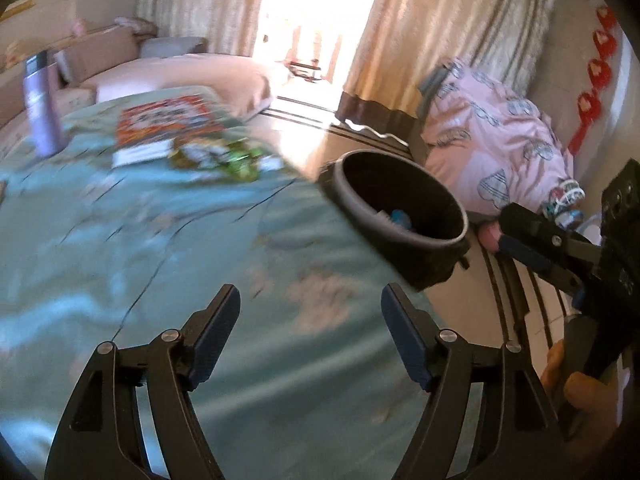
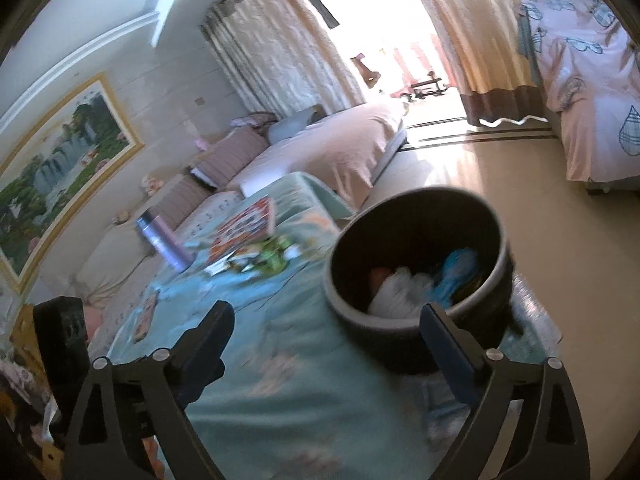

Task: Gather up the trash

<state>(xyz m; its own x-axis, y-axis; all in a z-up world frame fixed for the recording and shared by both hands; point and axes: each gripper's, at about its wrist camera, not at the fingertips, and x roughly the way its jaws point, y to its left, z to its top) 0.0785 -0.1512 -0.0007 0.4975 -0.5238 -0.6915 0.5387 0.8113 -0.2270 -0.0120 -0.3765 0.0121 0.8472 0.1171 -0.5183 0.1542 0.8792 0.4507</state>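
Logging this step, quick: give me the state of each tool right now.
Left tool: open, empty, over the green bedspread.
Right tool: open, empty, beside the dark trash bin.

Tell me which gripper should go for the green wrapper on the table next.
Left, probably. The left gripper is open, empty and aimed across the teal tablecloth toward the green wrapper. The right gripper, also open, sits at the black bin, off to the wrapper's side.

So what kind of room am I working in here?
Most likely a home living room: a sofa with cushions along the wall, floor-length curtains at a bright doorway, a framed landscape painting, and a cloth-covered table beside the trash bin.
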